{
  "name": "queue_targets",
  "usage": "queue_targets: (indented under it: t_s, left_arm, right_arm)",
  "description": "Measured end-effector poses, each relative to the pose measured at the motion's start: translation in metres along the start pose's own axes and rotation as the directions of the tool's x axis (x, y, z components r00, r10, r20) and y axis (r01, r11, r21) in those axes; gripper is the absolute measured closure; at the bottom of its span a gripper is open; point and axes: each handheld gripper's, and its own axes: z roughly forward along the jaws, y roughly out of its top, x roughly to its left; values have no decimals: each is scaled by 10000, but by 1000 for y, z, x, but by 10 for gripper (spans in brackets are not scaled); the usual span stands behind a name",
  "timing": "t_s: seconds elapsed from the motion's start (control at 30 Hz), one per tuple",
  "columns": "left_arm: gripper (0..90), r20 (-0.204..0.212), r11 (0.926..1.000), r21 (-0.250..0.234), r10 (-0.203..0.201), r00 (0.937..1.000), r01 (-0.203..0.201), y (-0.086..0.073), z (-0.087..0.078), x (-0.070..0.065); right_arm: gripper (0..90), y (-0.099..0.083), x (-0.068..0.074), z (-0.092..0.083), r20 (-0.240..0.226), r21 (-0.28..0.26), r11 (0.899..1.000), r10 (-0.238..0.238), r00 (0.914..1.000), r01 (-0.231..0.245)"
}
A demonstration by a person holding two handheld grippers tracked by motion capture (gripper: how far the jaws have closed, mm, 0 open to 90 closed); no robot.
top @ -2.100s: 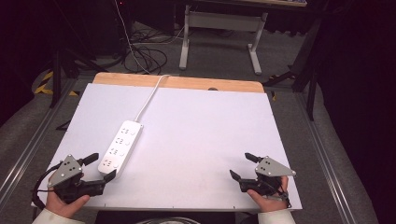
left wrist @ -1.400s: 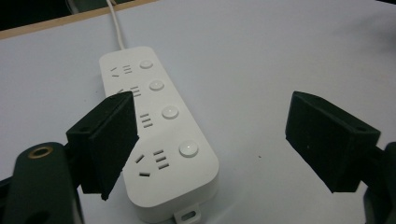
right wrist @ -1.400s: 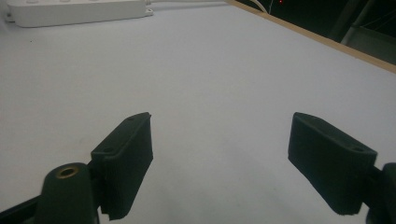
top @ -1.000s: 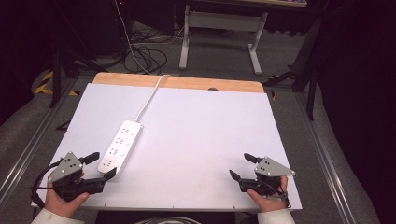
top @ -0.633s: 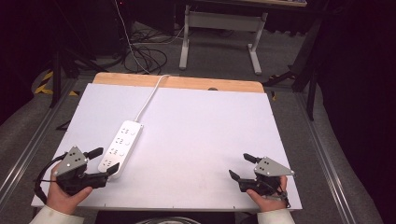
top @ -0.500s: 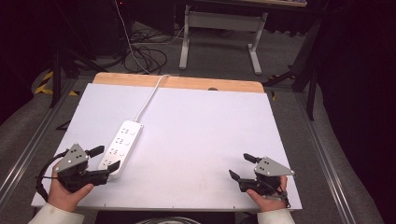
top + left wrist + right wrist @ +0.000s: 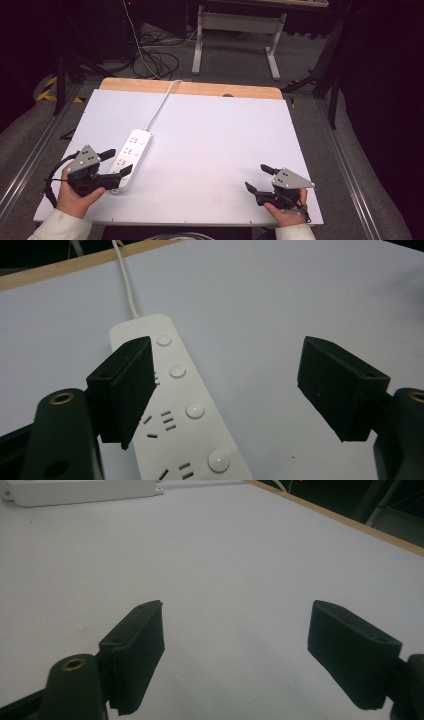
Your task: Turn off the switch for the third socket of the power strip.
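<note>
Straddling the near end of the power strip [image 7: 131,157], the left gripper [image 7: 112,162] holds its jaws released; its long axis runs near-to-far, the right gripper [image 7: 257,178], also released, well apart.

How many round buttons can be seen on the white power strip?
4, in a row along one long edge of the power strip, seen in the left gripper view. More may be hidden below the picture's lower edge.

A white table [image 7: 210,150] with a wooden far edge carries a white power strip [image 7: 131,155] at its near left.
</note>
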Motion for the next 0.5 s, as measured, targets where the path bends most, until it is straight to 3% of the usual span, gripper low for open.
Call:
queue_targets:
  t_s: [0.2, 0.5]
  left_arm:
    - [235, 44, 9999, 121, -105, 9999, 105, 5, 5, 5]
    - [257, -127, 9991, 410, 151, 9998, -146, 12, 11, 7]
  right_arm:
    - [231, 0, 0, 1, -51, 11, 10000, -22, 10000, 23]
    - [231, 0, 0, 0, -35, -17, 10000, -41, 10000, 41]
